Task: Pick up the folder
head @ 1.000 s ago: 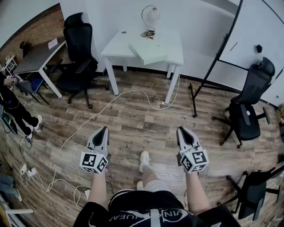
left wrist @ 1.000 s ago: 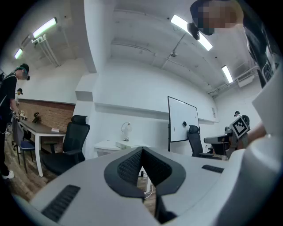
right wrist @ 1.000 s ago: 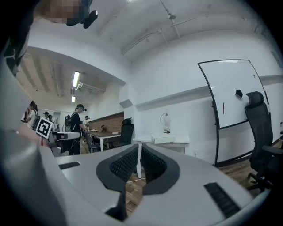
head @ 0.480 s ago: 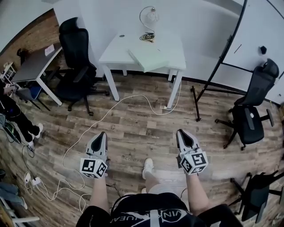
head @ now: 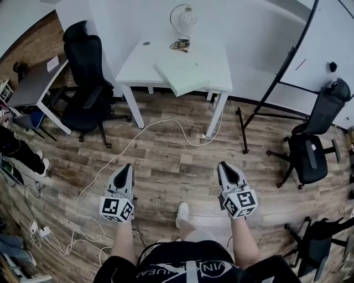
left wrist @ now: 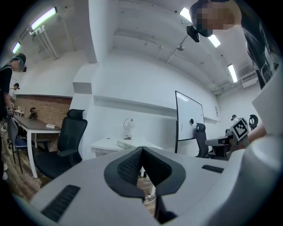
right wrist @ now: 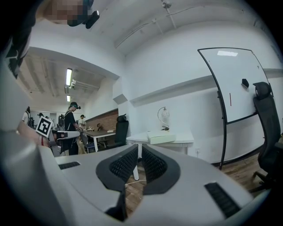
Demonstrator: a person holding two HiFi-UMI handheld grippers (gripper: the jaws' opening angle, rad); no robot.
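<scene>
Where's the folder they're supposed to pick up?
In the head view the folder lies on the white table at top centre, just in front of the lamp, with one corner jutting over the table's front edge.

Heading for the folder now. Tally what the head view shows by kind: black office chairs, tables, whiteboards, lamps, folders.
Black office chairs: 3
Tables, white and grey: 2
Whiteboard: 1
Desk lamp: 1
Folder: 1
Total: 8
</scene>
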